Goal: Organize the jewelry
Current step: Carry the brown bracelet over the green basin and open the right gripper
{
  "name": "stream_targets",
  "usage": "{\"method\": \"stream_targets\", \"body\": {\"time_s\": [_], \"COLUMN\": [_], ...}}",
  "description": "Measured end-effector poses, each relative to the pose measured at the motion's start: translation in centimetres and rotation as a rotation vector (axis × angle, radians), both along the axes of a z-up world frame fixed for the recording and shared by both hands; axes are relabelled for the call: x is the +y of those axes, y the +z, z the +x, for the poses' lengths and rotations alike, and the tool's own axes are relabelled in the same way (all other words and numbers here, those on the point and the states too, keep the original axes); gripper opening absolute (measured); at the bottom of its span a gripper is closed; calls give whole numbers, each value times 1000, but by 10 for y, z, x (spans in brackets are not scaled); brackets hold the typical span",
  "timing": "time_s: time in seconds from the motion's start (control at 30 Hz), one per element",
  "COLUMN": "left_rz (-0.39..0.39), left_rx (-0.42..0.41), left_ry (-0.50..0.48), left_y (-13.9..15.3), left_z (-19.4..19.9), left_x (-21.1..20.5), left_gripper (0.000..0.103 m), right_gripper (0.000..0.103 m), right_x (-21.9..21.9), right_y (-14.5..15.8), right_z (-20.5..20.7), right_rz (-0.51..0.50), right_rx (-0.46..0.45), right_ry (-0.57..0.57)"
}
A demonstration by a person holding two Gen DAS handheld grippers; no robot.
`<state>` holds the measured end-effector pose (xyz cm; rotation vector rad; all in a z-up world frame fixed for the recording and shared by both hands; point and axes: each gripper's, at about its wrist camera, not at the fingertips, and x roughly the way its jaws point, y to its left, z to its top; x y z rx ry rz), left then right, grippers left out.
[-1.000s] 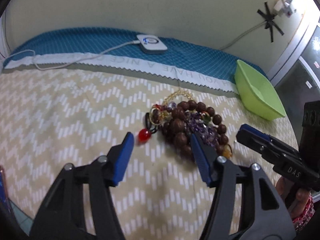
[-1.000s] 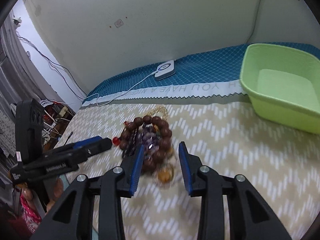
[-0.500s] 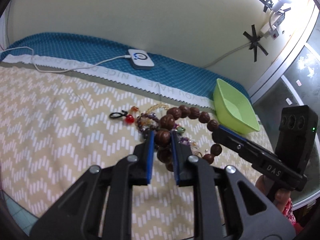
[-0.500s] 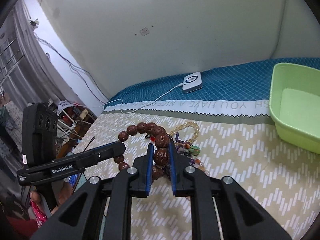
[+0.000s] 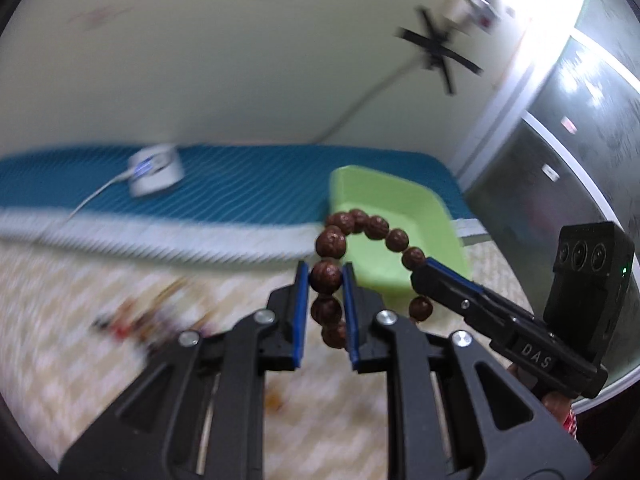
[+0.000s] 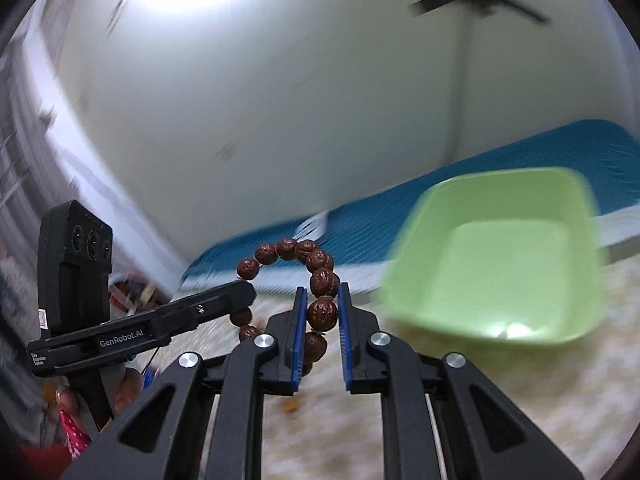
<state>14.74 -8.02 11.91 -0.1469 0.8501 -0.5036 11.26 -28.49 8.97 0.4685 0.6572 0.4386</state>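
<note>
— Cream walls, a teal quilted strip along the back, and a beige zigzag cloth point(image 5: 100, 380) over the bed surface, all smeared by blur. What's held?

— A brown bead bracelet point(image 5: 362, 222), lifted clear of the cloth. The left gripper point(image 5: 326, 280) has its blue pads pinched on one bead, the jaws nearly closed around it, having just closed onto it.

— And the other one?

— The right gripper point(image 6: 322, 306) is clamped on a bead of the same loop, equally narrow. Each gripper shows in the other's view, so the loop hangs between them.

— Where is the green tray point(image 6: 500, 320)?

— Just behind the bracelet on the cloth, looking bare inside. The remaining jewelry point(image 5: 132, 320) lies in a blurred heap on the cloth, off to the left, and a white puck-shaped device point(image 5: 154, 172) with a cable sits on the teal strip.
</note>
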Motion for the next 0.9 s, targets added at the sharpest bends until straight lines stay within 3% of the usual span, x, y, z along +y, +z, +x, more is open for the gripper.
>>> {"method": "stream_targets", "body": {"time_s": [0.17,0.23,0.3,0.37,0.5,0.7,0.9], "left_rz": [32,119,200,138,140,123,59], "left_rx": [-40,-74,-57,-43,-128,-47,50], "left_ry": [-69,-26,15,4,107,283,287], "left_y": [-8,-17,-26,-24,-15,-38,-73], "left_z": [48,65,74,68,35,-4,-29], "left_x": [-87,-111,-117,-95,-5,122,156], "left_gripper": [16,21,21,21,22,21,21], "right_gripper": [0,0,5,5,5,5,4], "right_x": [-65,-78,-84,-81,-66,17,99], "right_y": [-11,-18,-22,-18,-16,-47,-57], "right_z": [16,32,38,24,-9,-18,-7], "right_rz": [20,-13,-41,-4,-15,-47,-108], "right_rx": [16,17,40,1,-38,76,145], "right_ry": [-171,-238,-294,-272,-184,51,201]}}
